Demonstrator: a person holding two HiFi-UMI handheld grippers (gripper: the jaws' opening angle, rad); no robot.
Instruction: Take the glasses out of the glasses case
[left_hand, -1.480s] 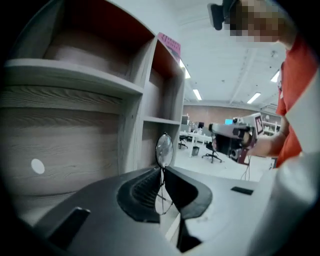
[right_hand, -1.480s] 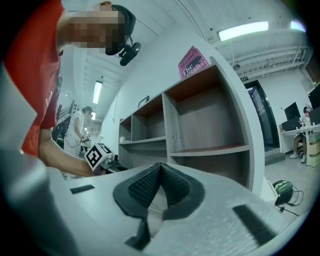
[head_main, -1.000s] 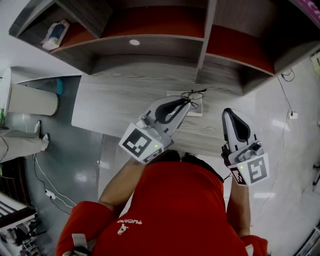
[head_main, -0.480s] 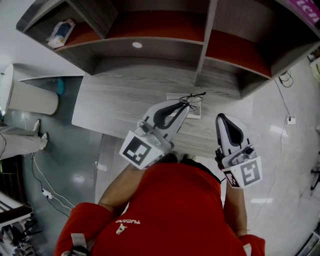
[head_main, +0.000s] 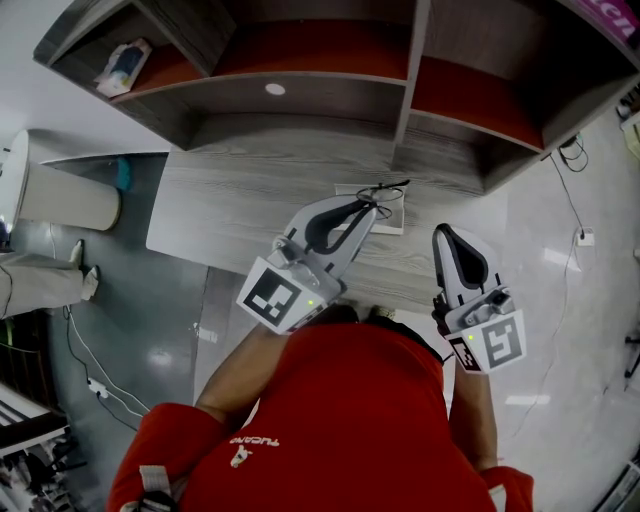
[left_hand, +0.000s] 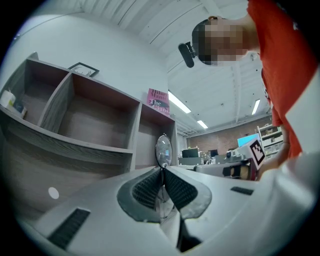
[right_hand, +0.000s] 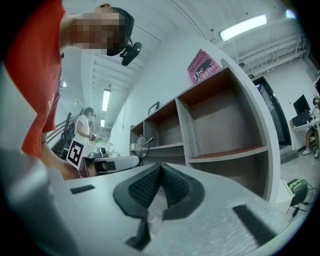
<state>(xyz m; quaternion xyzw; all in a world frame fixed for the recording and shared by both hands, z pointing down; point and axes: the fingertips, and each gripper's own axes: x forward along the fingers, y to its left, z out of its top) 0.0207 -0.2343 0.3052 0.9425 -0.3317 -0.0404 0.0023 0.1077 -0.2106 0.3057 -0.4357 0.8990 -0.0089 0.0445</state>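
My left gripper (head_main: 374, 204) reaches over the grey wooden table (head_main: 230, 205) and is shut on the thin-framed glasses (head_main: 386, 190), held just above a flat white case (head_main: 392, 222). In the left gripper view one lens of the glasses (left_hand: 163, 149) stands up from between the closed pads of that gripper (left_hand: 162, 169). My right gripper (head_main: 452, 231) hovers at the table's near edge, to the right of the case, shut with nothing in it. The right gripper view shows its pads meeting (right_hand: 160, 165) and, farther left, the glasses (right_hand: 141, 145) at the left gripper's tip.
A grey shelf unit (head_main: 400, 95) with red-brown insides rises behind the table. A white packet (head_main: 122, 65) lies in its upper left compartment. A white bin (head_main: 60, 195) stands left of the table. Cables (head_main: 90, 375) trail on the floor, and a wall socket (head_main: 585, 237) sits at right.
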